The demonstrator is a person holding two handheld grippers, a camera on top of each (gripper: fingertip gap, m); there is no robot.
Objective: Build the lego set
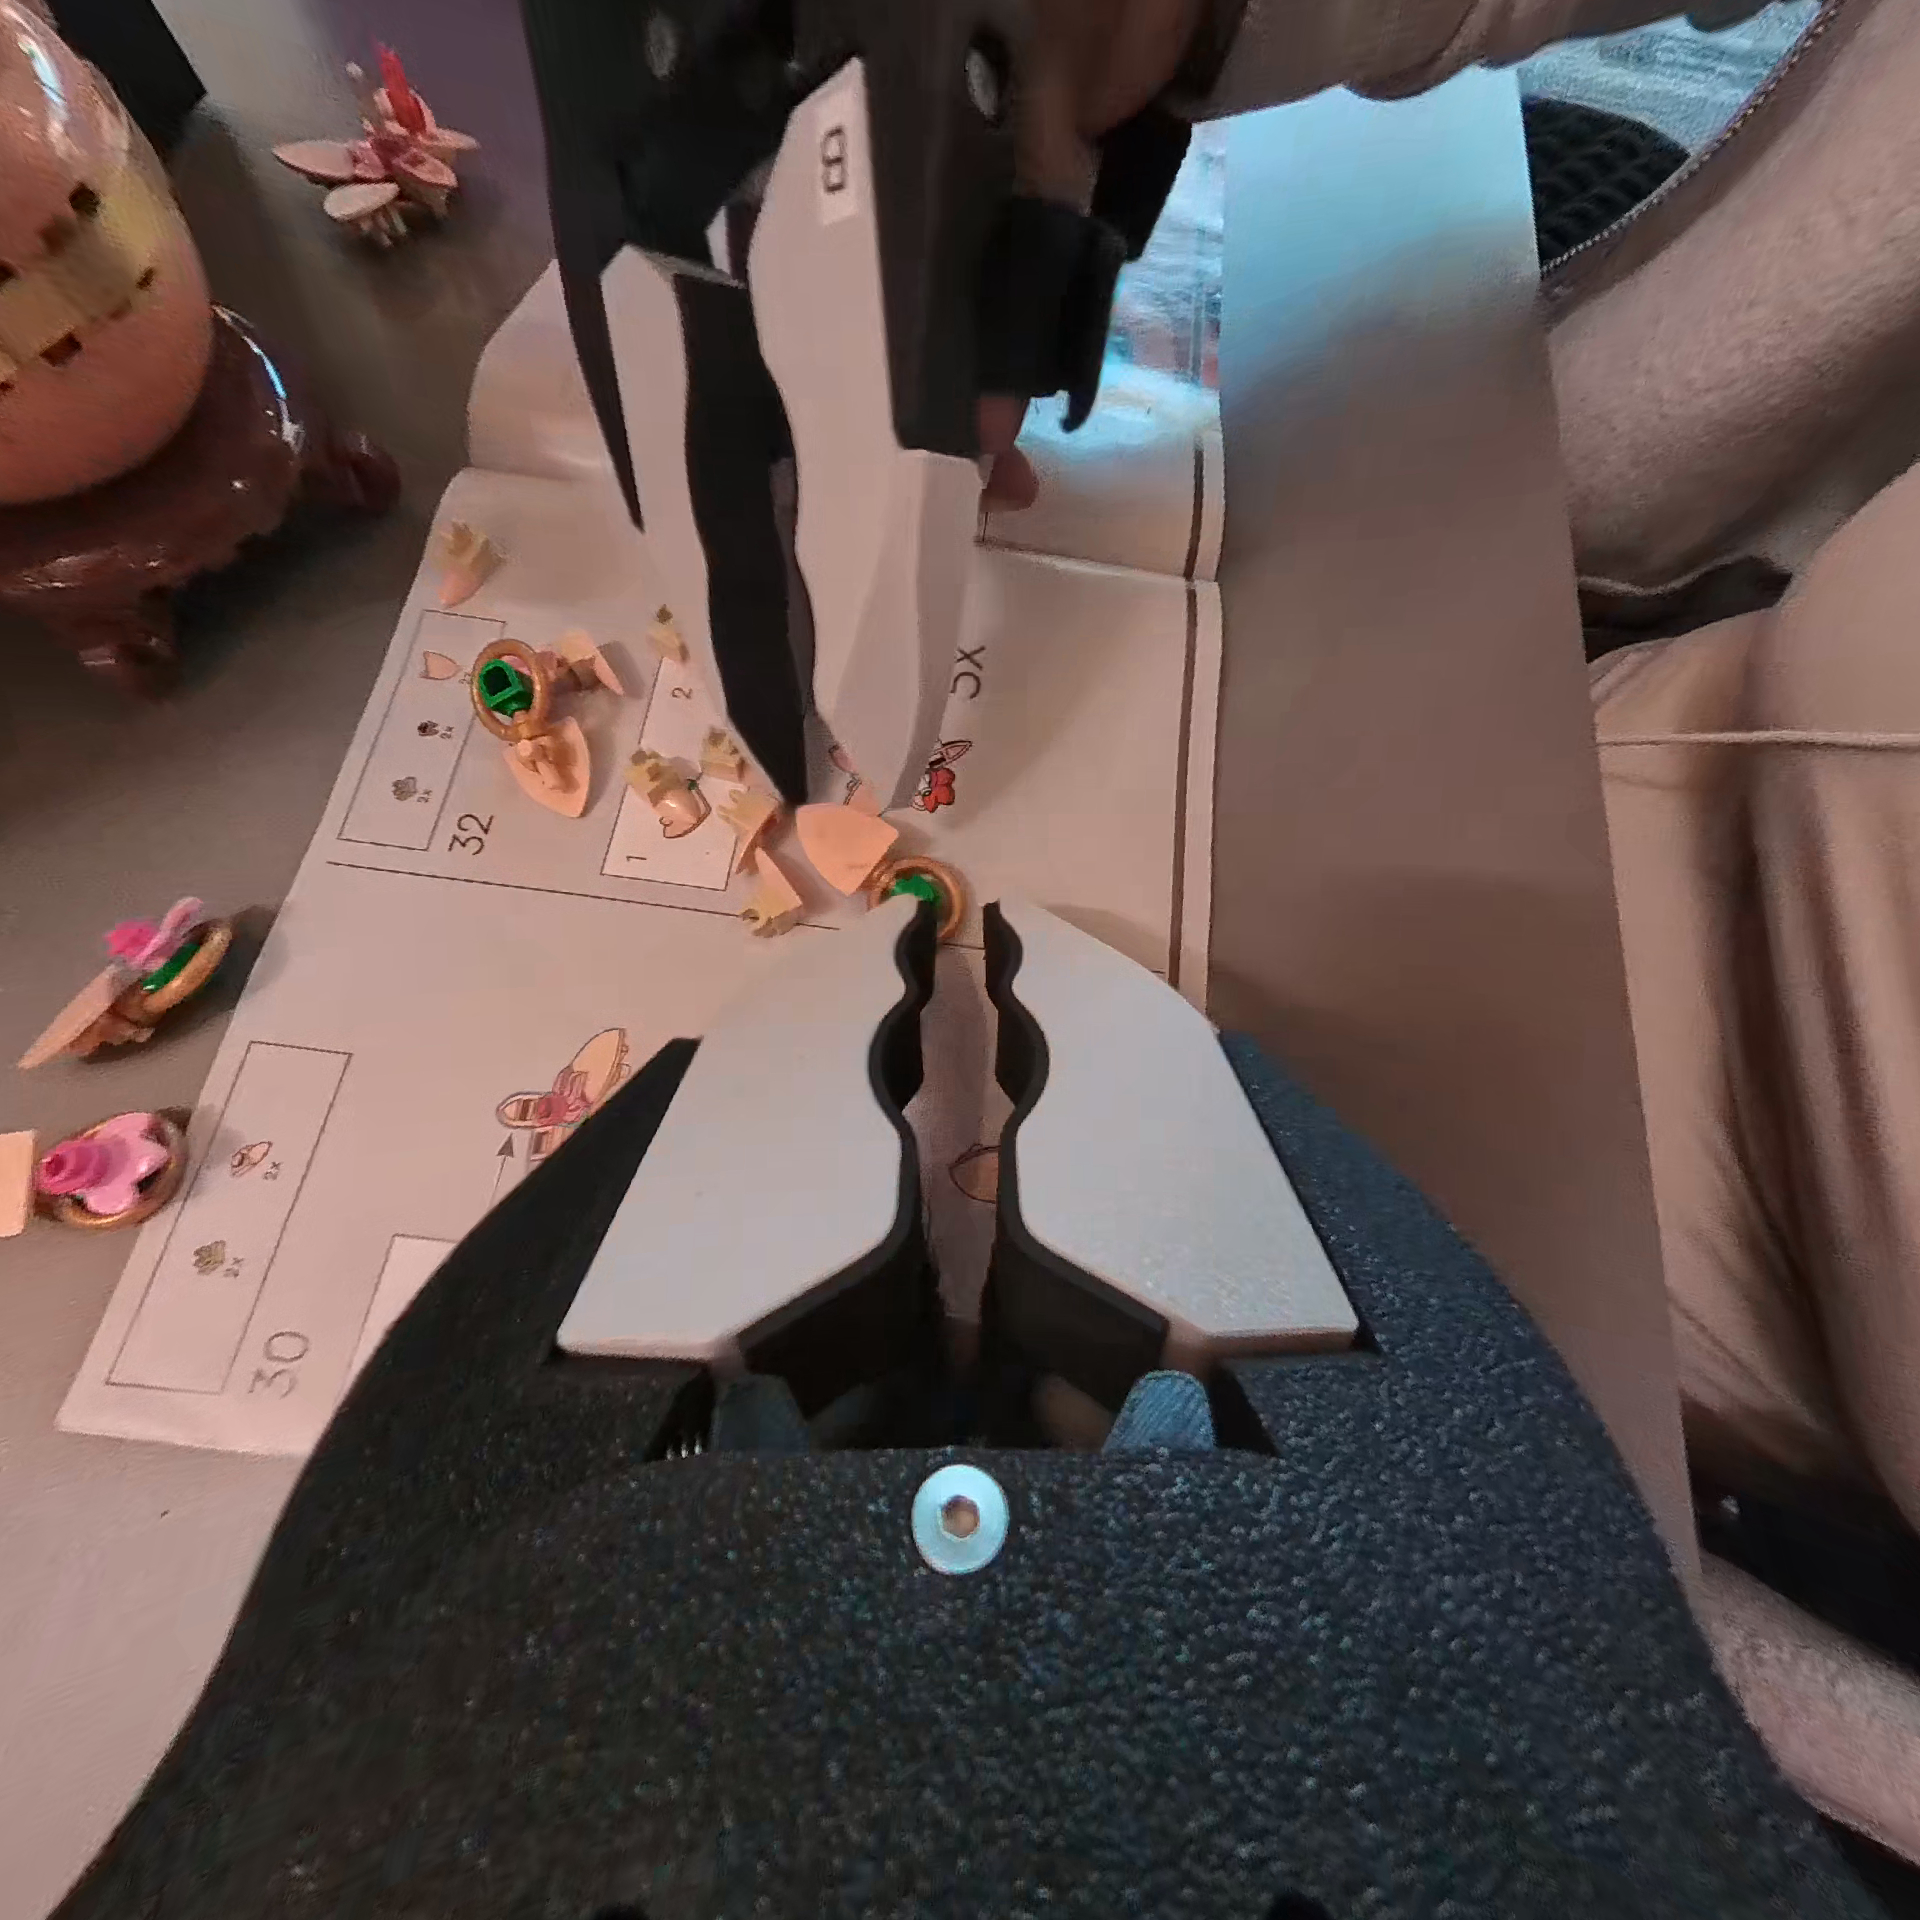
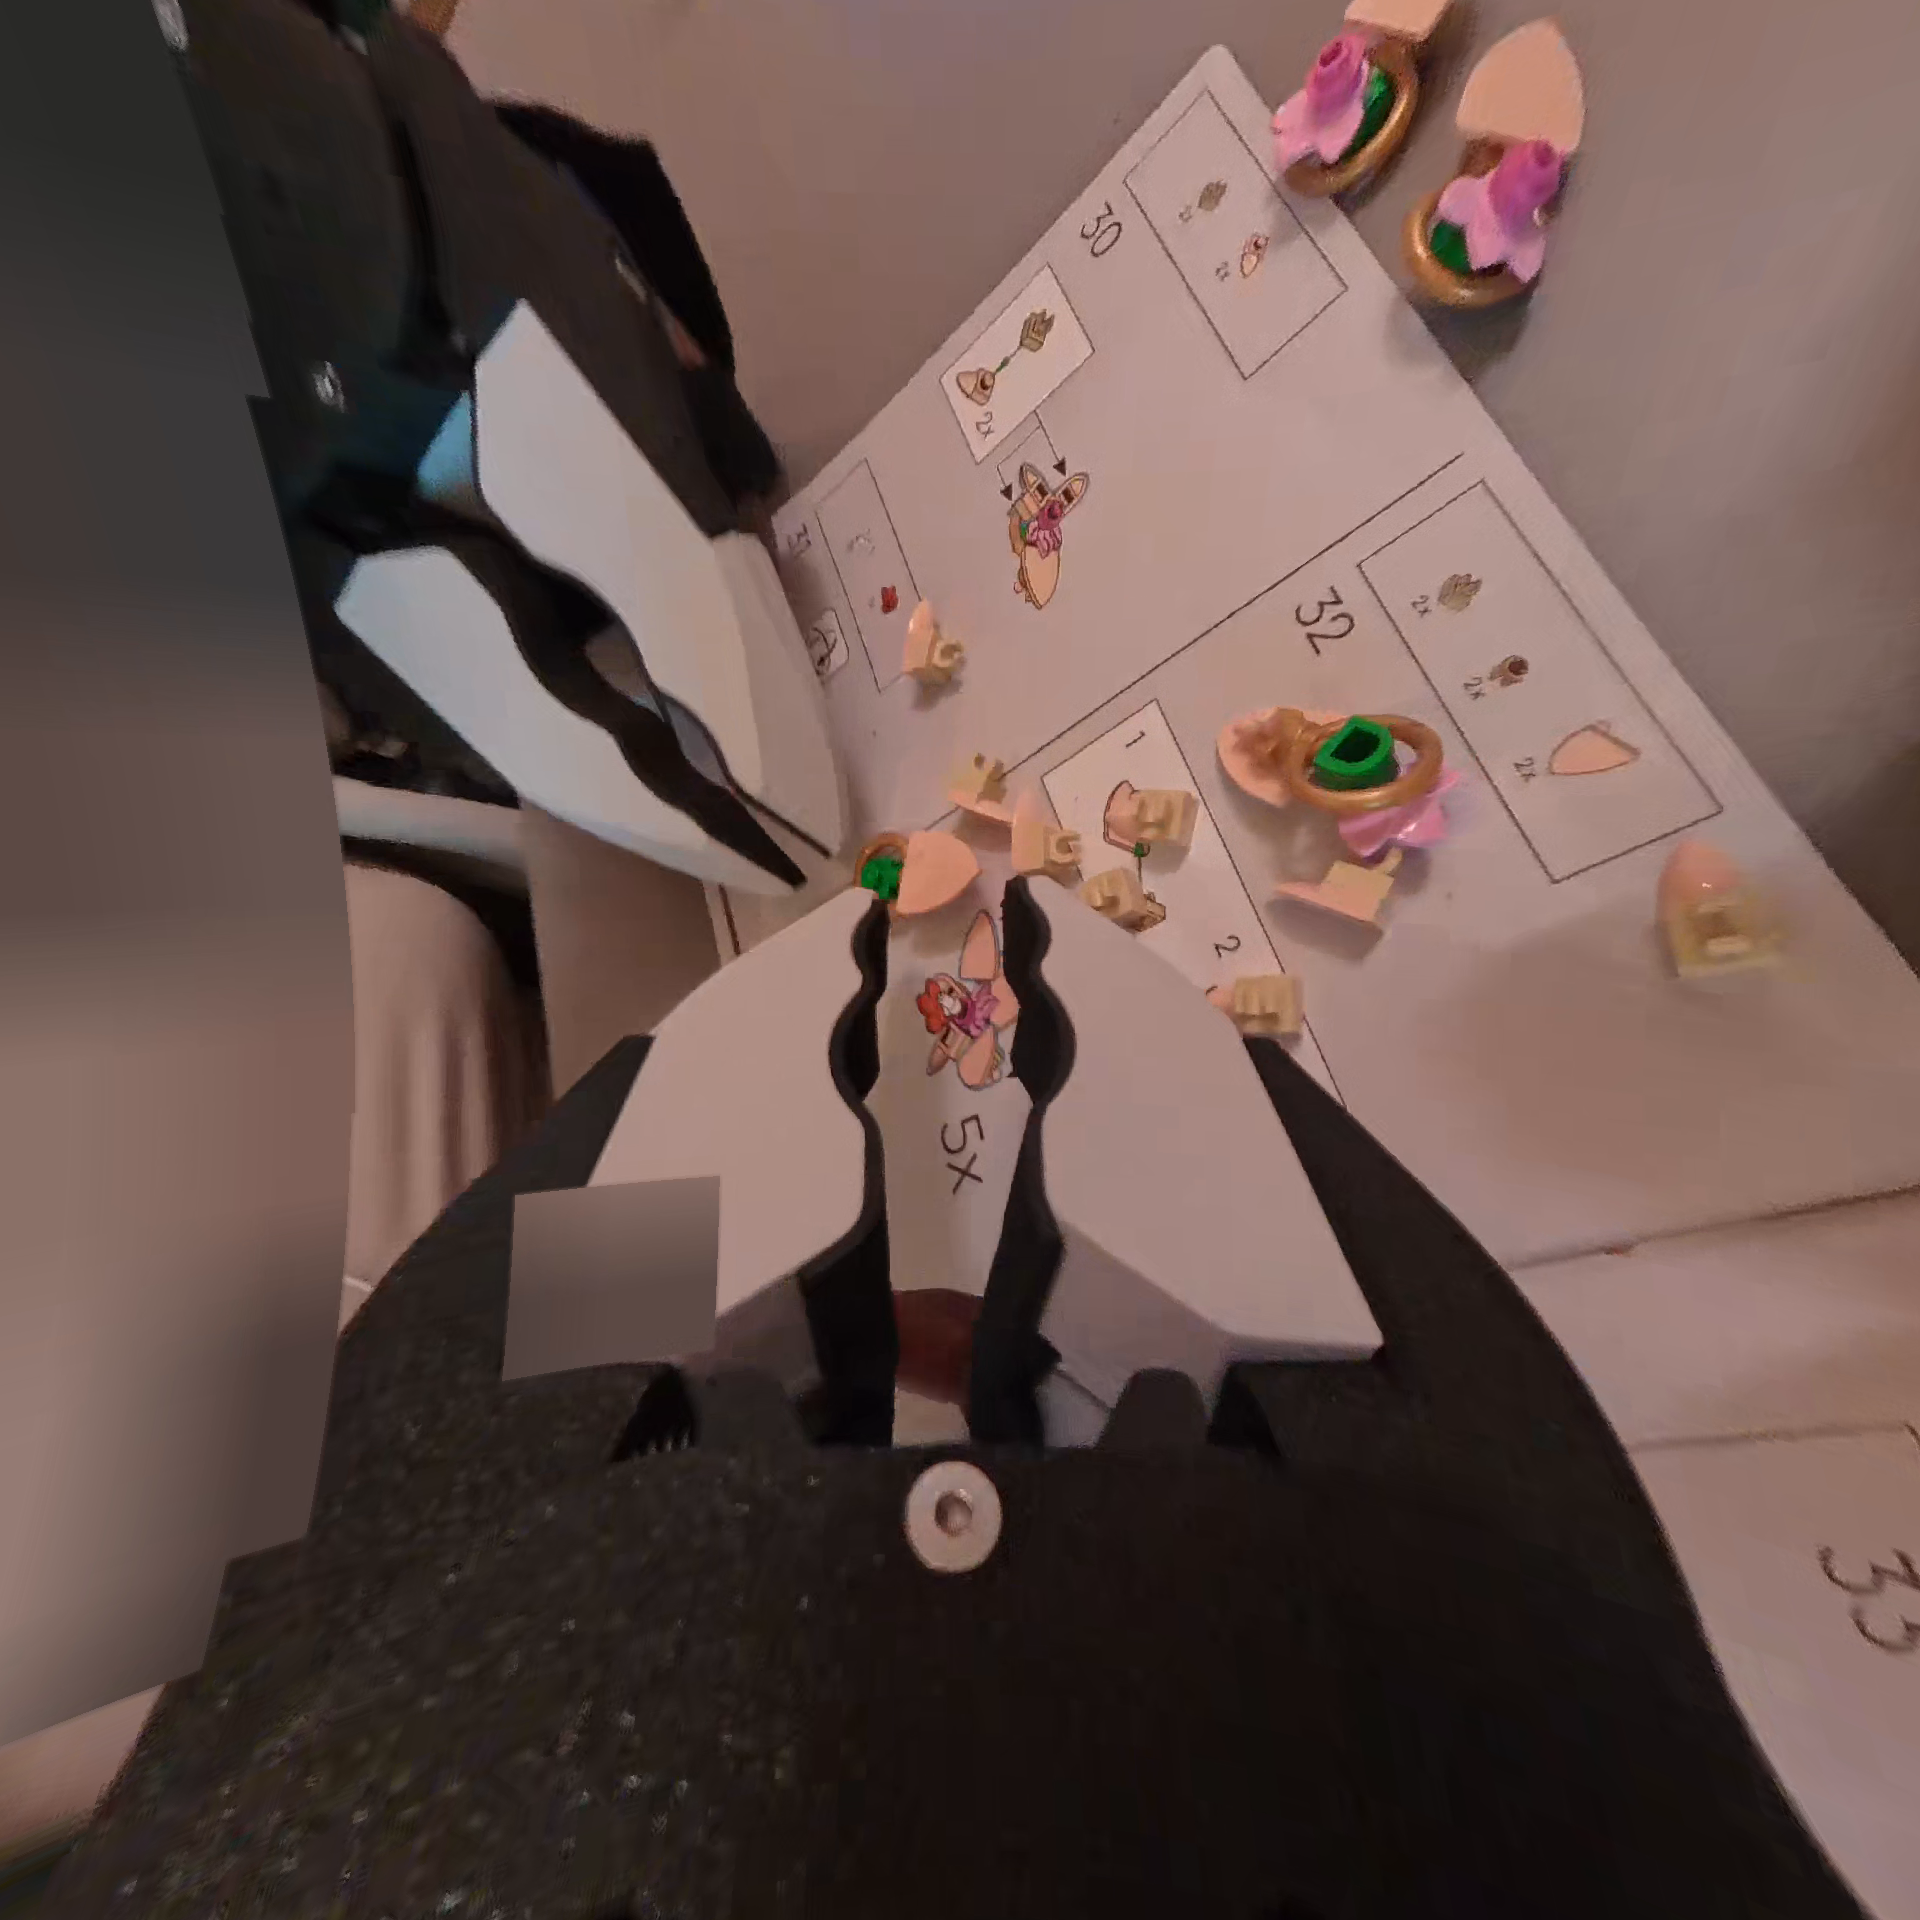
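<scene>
Left gripper (image 1: 951, 920) fingers stand slightly parted, their tips touching a gold ring (image 1: 920, 888) with a green stud and peach petal (image 1: 844, 847). Right gripper (image 2: 940, 894) is also narrowly open, holding nothing. Loose petals lie on the open booklet (image 2: 1299, 1091), on a grey table (image 1: 125, 790).

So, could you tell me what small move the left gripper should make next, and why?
Probably ease the left gripper forward and close it on the gold ring piece. Its fingers are a little apart, their tips just short of the ring with its green stud and peach petal, on the instruction booklet. The right gripper, also open, waits at the petal's other side.
</scene>
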